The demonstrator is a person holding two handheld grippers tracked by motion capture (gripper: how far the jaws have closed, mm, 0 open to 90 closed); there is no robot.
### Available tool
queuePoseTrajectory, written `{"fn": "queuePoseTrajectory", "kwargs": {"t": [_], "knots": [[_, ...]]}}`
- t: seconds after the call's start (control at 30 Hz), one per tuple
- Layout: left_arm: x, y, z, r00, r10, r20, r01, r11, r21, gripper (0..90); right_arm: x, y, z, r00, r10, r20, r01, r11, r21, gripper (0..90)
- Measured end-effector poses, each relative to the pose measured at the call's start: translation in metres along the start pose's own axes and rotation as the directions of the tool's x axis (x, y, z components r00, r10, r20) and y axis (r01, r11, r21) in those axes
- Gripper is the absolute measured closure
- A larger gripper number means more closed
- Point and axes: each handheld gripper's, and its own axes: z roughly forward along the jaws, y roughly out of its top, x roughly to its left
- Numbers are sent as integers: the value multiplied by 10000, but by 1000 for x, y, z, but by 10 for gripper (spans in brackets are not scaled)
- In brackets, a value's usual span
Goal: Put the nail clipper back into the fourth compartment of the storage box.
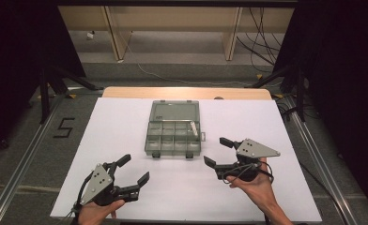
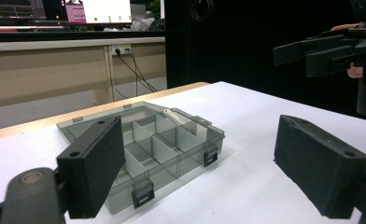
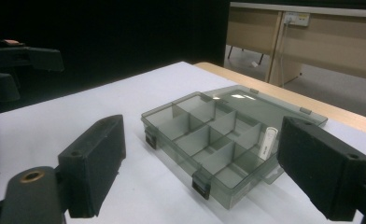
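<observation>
Compartment box [image 1: 174,133] lies open, white tube [image 1: 194,128] inside; our left tongs [image 1: 134,169] and right tongs [image 1: 216,151] hover wide open, empty, nothing yet grasped.

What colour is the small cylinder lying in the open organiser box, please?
White; the cylinder shows best in the right gripper view.

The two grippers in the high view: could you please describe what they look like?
Both the left gripper and the right gripper are black, each with two blocky jaws faced with flat dark pads. A grey three-cornered plate with small holes sits on top of each. A dark cable loops from each gripper. The forearms are bare.
</observation>
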Motion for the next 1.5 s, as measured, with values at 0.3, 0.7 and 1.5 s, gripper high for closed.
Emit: {"fn": "queuePoseTrajectory", "kwargs": {"t": [0.3,0.7,1.5], "knots": [[0,0,0,10000,-1,3,1,10000,2,158,2,-7,-7,9999,56,132,-54,9998,-179,165],[1,0,0,10000,-9,-9,9,10000,-22,158,5,-17,-16,9999,131,94,-128,9994,-333,165],[1,0,-1,10000,44,39,-45,10000,23,158,15,-39,-35,9994,229,252,-217,9987,-465,165]]}}
